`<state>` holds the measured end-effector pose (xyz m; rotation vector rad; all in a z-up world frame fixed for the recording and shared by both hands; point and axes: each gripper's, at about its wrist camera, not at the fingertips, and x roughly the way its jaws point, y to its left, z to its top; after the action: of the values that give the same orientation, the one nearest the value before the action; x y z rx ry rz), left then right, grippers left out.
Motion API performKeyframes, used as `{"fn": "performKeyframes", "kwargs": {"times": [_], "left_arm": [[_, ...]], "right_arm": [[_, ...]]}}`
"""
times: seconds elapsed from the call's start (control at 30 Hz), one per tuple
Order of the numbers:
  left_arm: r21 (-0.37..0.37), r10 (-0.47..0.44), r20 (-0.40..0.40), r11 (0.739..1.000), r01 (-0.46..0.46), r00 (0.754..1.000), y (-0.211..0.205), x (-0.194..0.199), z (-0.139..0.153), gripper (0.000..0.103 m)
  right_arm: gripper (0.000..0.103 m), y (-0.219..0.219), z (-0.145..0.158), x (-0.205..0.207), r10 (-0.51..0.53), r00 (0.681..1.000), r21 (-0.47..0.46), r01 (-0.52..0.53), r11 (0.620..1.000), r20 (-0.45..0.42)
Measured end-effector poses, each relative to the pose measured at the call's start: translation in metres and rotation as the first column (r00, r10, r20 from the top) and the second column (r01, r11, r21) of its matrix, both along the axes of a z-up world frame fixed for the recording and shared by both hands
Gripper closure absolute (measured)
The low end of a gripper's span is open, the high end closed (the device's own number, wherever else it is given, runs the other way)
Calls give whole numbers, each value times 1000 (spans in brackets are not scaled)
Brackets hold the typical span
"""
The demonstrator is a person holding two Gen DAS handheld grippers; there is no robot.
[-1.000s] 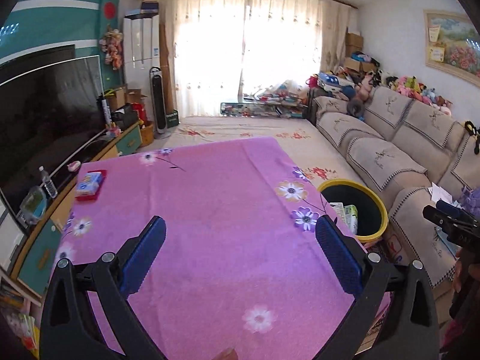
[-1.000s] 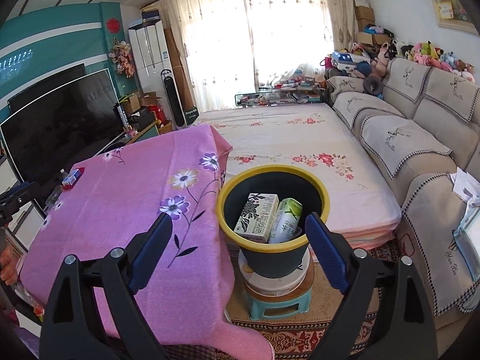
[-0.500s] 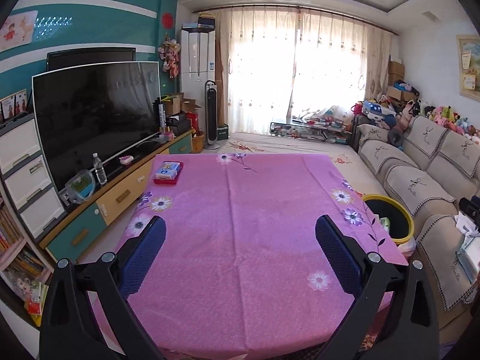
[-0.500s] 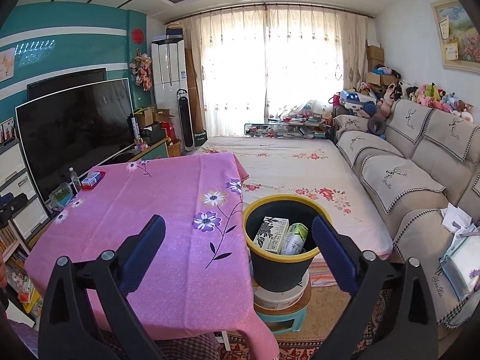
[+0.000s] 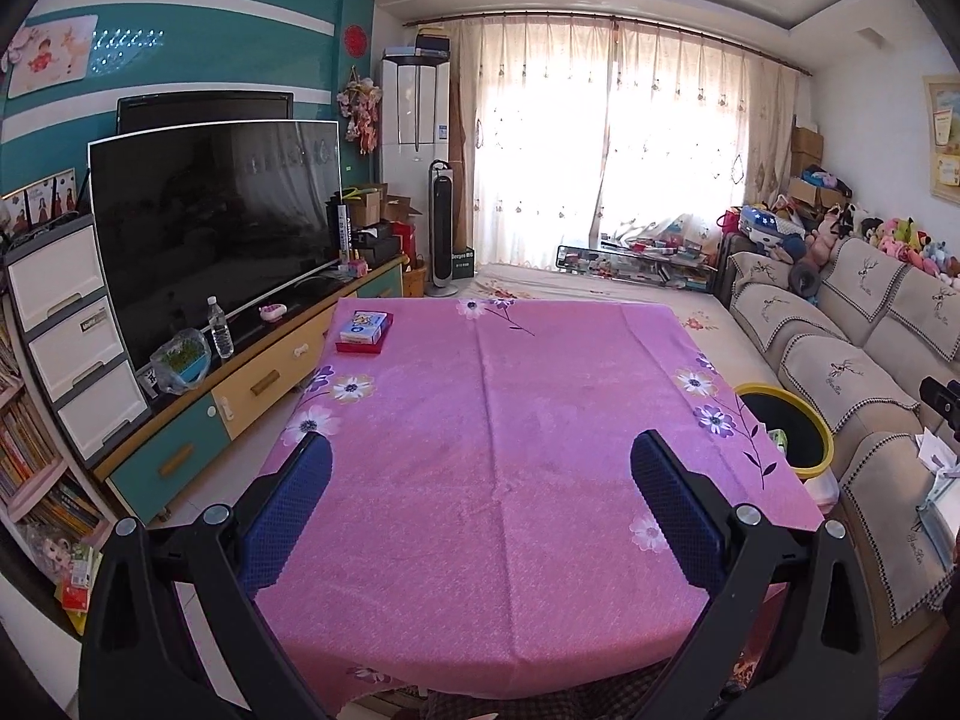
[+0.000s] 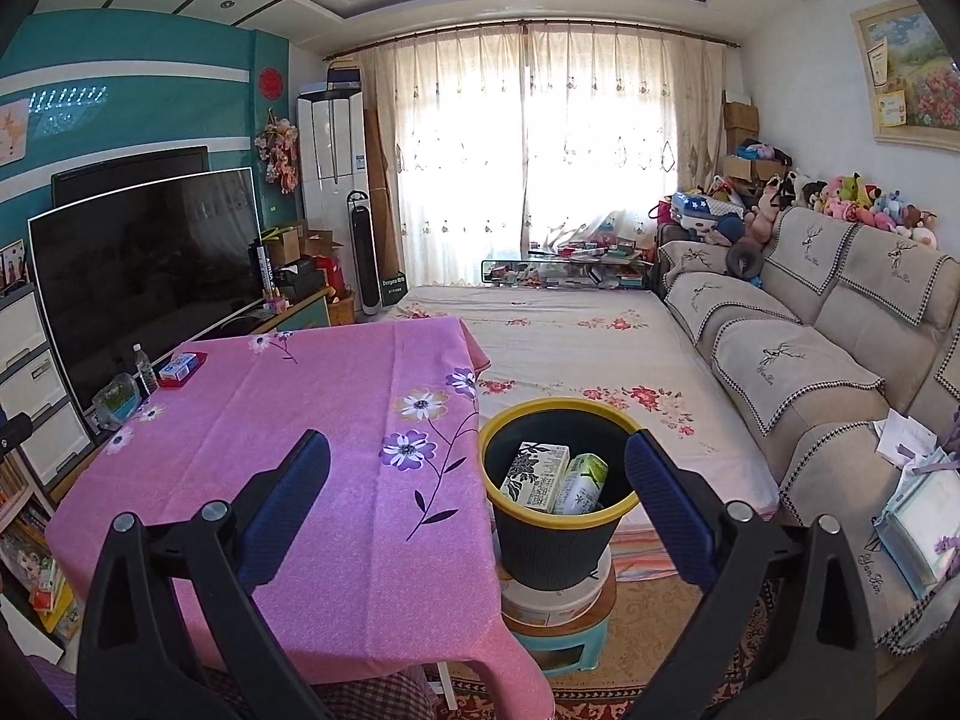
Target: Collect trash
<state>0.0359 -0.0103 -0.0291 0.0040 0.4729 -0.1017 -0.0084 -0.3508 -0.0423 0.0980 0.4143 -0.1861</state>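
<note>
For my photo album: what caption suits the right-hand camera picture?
Open right gripper hovers above a yellow-rimmed bin holding two cartons, beside the pink-clothed table.

A family living room: large television (image 5: 216,222), covered sofa (image 6: 810,348) lined with plush toys (image 6: 864,198), curtained window (image 5: 618,150).

Daylight pours through sheer curtains (image 5: 624,156) covering a wide window on the far wall, under a stepped white ceiling. A teal wall with white stripes (image 5: 198,42) stands behind a large dark television (image 5: 210,222) on a low cabinet with yellow and teal drawers (image 5: 252,384). Opposite runs a beige sofa (image 6: 804,324) topped with plush toys (image 6: 852,195), beside a floral mattress (image 6: 576,348).
</note>
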Motion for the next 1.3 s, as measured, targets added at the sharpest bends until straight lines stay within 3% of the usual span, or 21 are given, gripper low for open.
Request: {"fn": "performKeyframes", "kwargs": {"times": [1.3], "left_arm": [[13, -11, -14, 1000, 11, 1000, -19, 10, 8, 5]], "right_arm": [[9, 0, -4, 5, 5, 1000, 5, -5, 1000, -6]]}}
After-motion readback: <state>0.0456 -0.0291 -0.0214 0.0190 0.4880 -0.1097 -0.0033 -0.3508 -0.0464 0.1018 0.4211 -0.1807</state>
